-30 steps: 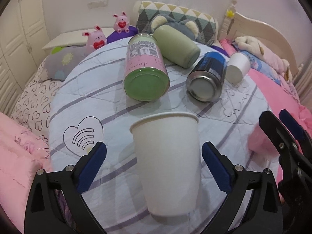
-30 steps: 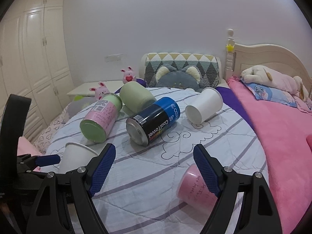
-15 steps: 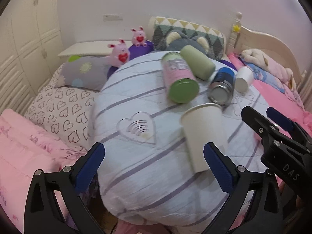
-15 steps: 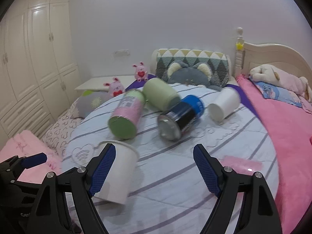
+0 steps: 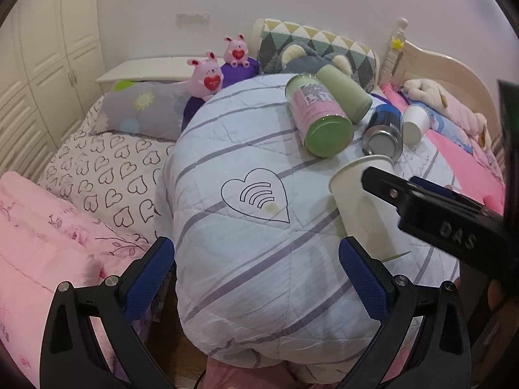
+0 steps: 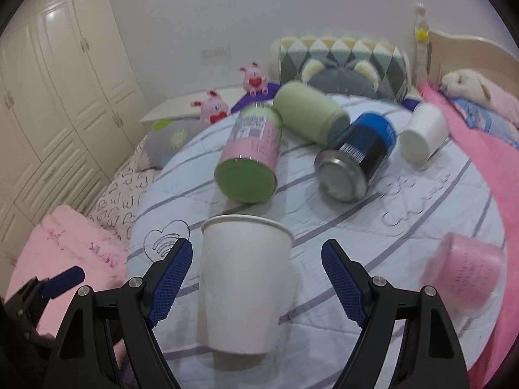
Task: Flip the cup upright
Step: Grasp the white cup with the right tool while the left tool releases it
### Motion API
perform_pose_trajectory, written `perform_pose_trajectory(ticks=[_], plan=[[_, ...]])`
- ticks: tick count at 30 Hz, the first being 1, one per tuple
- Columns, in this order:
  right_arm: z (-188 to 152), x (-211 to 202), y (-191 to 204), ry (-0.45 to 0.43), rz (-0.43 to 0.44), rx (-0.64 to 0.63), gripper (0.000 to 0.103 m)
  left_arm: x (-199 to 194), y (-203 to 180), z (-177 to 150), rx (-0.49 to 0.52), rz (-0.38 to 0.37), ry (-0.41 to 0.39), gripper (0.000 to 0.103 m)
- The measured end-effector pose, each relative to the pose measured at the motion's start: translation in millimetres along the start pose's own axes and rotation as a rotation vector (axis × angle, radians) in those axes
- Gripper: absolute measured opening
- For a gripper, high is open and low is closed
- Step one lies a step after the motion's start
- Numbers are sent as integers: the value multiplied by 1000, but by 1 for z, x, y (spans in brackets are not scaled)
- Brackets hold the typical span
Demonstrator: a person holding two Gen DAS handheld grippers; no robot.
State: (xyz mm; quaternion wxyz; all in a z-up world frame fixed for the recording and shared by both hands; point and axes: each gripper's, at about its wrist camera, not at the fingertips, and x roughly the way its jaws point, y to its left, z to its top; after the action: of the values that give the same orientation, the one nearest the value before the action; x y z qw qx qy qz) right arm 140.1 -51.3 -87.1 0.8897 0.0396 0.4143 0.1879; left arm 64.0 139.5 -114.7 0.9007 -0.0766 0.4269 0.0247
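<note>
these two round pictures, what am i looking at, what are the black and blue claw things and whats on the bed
No robot here: a person carries a hand-held pair of tongs in each hand, and each has a wide-angle camera looking out along its two blue-padded fingers. That is why the pictures look round and bent.

One picture is from the left tongs, which are open over the striped quilt and hold nothing. The other is from the right tongs, also open, with a white paper cup standing mouth up between the fingers, not gripped.

Further back on the quilt lie a pink and green can, a pale green cylinder, a blue and black can and a second white cup, all on their sides. A pink cup lies to the right, blurred.
</note>
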Motion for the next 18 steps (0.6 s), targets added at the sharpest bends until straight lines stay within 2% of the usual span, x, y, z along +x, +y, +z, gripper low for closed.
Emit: perform_pose_trajectory(ticks=[8, 18], plan=[[6, 35, -3, 122, 36, 51, 83, 16, -1, 2, 6, -21, 30, 102], [8, 55, -15, 219, 172, 99, 83, 22, -6, 4, 23, -30, 43, 102]])
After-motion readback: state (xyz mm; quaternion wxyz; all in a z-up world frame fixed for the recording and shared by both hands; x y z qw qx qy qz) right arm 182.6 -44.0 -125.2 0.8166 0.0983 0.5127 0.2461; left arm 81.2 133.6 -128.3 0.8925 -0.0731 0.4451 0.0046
